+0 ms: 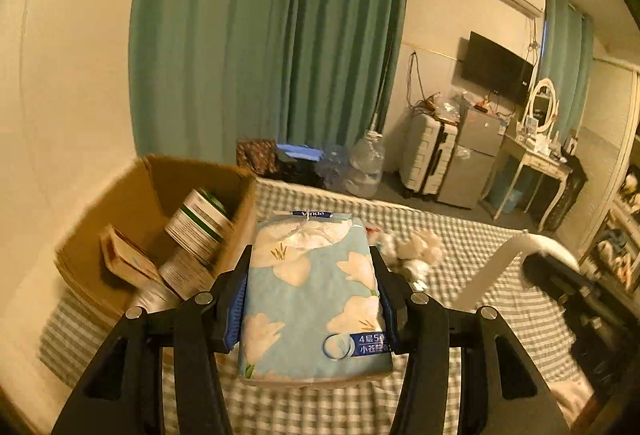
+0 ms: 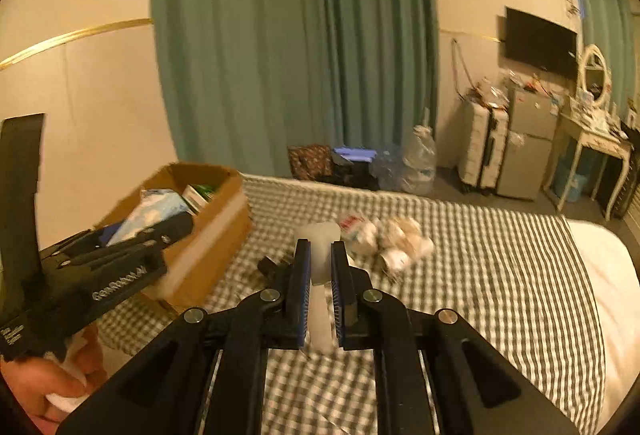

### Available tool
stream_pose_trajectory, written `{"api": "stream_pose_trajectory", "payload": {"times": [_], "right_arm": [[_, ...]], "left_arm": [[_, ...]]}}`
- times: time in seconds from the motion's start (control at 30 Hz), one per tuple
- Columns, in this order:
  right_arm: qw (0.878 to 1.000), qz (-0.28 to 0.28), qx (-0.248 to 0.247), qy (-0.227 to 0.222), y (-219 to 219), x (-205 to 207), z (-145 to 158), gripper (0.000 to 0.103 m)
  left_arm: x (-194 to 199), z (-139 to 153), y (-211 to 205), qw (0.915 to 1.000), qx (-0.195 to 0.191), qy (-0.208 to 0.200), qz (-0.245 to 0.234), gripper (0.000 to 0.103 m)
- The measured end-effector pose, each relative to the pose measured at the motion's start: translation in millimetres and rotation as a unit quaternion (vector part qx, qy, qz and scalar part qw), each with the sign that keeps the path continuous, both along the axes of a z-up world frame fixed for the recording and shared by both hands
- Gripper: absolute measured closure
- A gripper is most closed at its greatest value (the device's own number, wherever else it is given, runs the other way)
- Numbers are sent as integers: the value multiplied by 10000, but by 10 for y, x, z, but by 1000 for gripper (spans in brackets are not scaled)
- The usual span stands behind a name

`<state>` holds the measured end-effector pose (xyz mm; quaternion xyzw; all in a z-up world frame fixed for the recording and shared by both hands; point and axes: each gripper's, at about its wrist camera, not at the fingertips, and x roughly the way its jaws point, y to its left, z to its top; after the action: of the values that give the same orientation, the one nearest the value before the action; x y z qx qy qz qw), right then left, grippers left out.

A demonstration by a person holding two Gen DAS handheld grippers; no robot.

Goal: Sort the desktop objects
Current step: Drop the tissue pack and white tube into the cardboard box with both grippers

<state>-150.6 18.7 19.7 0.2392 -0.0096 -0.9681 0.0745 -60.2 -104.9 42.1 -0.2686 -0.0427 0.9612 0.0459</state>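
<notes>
Tissues (image 1: 316,299) sit squeezed in your left gripper (image 1: 312,291) beside the box (image 1: 132,203); your right gripper (image 2: 320,287) pinches a pale thing (image 2: 320,267) (too blurry to name).

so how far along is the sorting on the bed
Done: the cardboard box already holds cans and a packet. In hand: the left gripper grips a floral tissue pack; the right gripper pinches a white object. Left: small white items lie on the checked bedspread.
</notes>
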Motion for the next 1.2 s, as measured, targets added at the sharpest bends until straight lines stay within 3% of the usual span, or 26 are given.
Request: {"api": "stream_pose_trajectory", "payload": {"times": [0.27,0.4,0.67,0.87,0.9,0.93,0.97,1.0,1.03,1.2], "right_arm": [[9976,624,89,274,-653,-308,352,94],[9956,916,33,202,-1002,-514,347,94],[9893,1383,412,-214,-1763,-929,-105,93],[9883,1307,574,-528,-2147,-1199,-449,90],[9892,1223,625,-511,-2185,-1226,-471,84],[9903,1119,675,-468,-2200,-1246,-491,77],[9909,1053,691,-475,-2198,-1268,-494,69],[9917,988,636,-515,-2192,-1295,-489,54],[9923,963,534,-566,-2163,-1327,-487,45],[9946,769,423,-548,-2120,-1298,-404,45]], "left_arm": [[-362,267,-668,9991,-254,68,331,50],[-469,187,-1002,9980,-506,42,366,50],[-712,-467,-1571,9971,-229,-508,522,50],[-855,-690,-1803,9968,47,-660,457,49],[-884,-715,-1817,9966,35,-714,408,44],[-902,-747,-1841,9964,36,-755,380,25],[-924,-769,-1854,9959,18,-800,428,13],[-924,-790,-1868,9951,-6,-814,555,0],[-909,-800,-1877,9949,6,-788,630,0],[-893,-757,-1880,9944,4,-802,691,0]]}}
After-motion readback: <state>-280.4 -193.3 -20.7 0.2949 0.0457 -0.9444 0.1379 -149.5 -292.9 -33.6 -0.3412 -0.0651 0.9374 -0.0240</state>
